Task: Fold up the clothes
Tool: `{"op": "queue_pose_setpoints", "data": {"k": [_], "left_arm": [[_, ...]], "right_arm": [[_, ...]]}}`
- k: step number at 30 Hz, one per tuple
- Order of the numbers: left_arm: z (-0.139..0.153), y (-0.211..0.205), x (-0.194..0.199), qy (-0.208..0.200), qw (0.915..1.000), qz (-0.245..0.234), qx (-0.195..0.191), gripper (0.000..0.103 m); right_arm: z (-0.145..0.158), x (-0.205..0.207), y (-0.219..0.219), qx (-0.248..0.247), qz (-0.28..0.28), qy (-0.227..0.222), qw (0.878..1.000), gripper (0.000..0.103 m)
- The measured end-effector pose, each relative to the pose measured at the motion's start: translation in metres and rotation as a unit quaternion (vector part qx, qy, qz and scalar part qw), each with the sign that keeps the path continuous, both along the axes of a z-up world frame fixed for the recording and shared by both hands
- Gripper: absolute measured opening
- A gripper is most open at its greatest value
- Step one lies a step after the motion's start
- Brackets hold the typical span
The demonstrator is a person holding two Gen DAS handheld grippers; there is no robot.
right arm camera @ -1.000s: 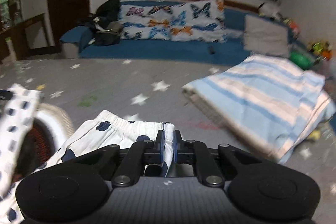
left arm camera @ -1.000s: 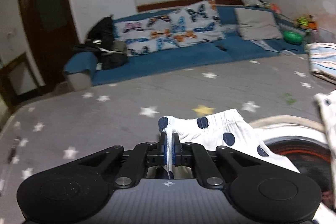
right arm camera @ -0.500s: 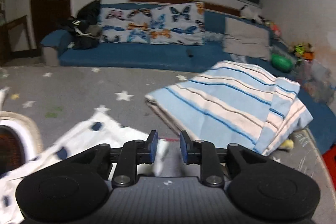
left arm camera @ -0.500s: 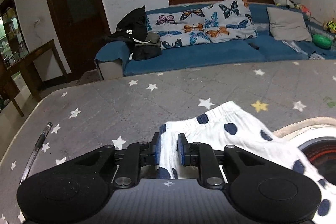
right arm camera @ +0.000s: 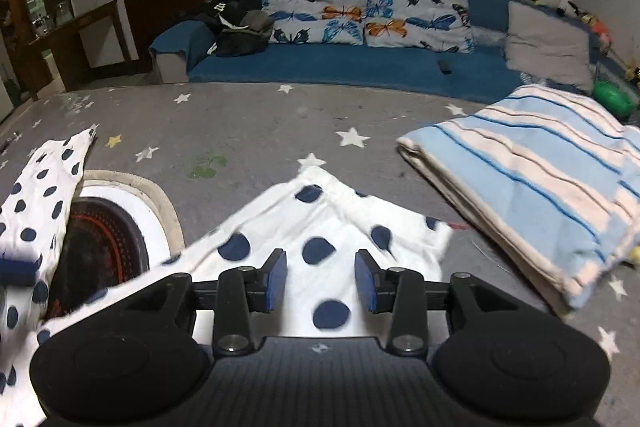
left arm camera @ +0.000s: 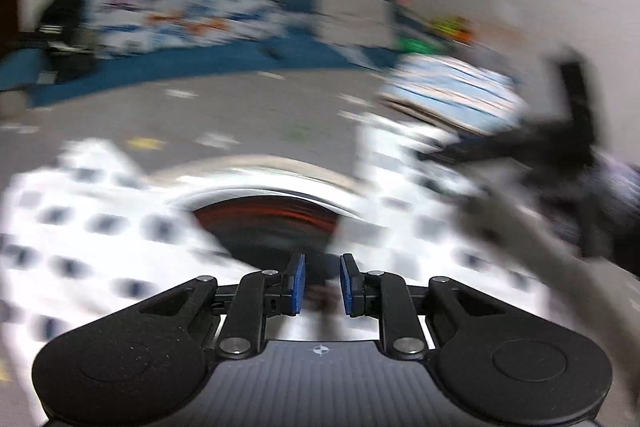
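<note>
on the grey star-printed surface (right arm camera: pixel 248 131), a white garment with navy polka dots (right arm camera: pixel 320 227) is lying spread, one part stretching toward the right wrist camera and another part (right arm camera: pixel 36 195) trailing along the left edge of that view. between the two parts, a round white appliance with a dark, red-ringed centre (right arm camera: pixel 108 239) is sitting on the surface, and the cloth is draping over its near rim. the right claw (right arm camera: pixel 321 281) is hovering just above the dotted fabric with its blue-padded fingers spread wide apart, gripping nothing. a folded blue-and-white striped blanket (right arm camera: pixel 540 187) is resting to the right of the garment, near it but apart. behind the surface, a blue sofa (right arm camera: pixel 360 67) is carrying butterfly-print cushions (right arm camera: pixel 368 11), a grey pillow (right arm camera: pixel 548 47) and a heap of dark clothes (right arm camera: pixel 240 15).

the left wrist view is heavily smeared. the left claw (left arm camera: pixel 322 289) is showing its fingers parted by a moderate gap, with nothing caught between the pads. the polka dot cloth (left arm camera: pixel 92 239) is filling the lower left and the right of that view, flanking the round appliance (left arm camera: pixel 264 207). at the right edge, a dark blurred shape that looks like the other gripper (left arm camera: pixel 560 155) is sitting above the cloth, though the blur is hiding its detail.
</note>
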State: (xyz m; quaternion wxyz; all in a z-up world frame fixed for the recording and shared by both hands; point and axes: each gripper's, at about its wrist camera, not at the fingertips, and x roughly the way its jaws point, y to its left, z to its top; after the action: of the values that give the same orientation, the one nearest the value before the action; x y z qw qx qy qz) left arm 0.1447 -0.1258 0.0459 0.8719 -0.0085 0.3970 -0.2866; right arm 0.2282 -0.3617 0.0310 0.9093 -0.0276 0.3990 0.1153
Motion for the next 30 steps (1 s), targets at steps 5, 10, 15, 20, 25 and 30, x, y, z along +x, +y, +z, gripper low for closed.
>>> {"op": "queue_pose_setpoints", "data": {"k": [5,10,15,20,25,30], "left_arm": [[-0.012,-0.04,-0.022,0.036,0.9946,-0.093,-0.028,0.02],[-0.023,-0.053,-0.037,0.046,0.9893,-0.135,-0.032,0.019],[-0.025,-0.055,-0.045,0.044,0.9886,-0.14,-0.033,0.02],[-0.023,-0.047,-0.055,0.04,0.9909,-0.124,-0.031,0.021],[-0.012,-0.031,-0.08,0.033,0.9927,-0.112,-0.032,0.027],[-0.002,-0.002,-0.106,0.026,0.9963,-0.075,-0.033,0.033]], "right_arm": [[-0.008,0.017,0.009,-0.017,0.01,0.0,1.0,0.045],[-0.01,0.035,0.02,-0.033,0.02,-0.006,0.999,0.049],[-0.011,0.053,0.023,-0.023,0.02,-0.005,1.0,0.054],[0.0,0.036,0.022,-0.034,0.036,-0.003,0.999,0.054],[0.011,-0.003,0.02,-0.042,0.06,0.008,0.997,0.054],[0.013,-0.054,0.025,-0.043,0.091,0.013,0.995,0.054]]}}
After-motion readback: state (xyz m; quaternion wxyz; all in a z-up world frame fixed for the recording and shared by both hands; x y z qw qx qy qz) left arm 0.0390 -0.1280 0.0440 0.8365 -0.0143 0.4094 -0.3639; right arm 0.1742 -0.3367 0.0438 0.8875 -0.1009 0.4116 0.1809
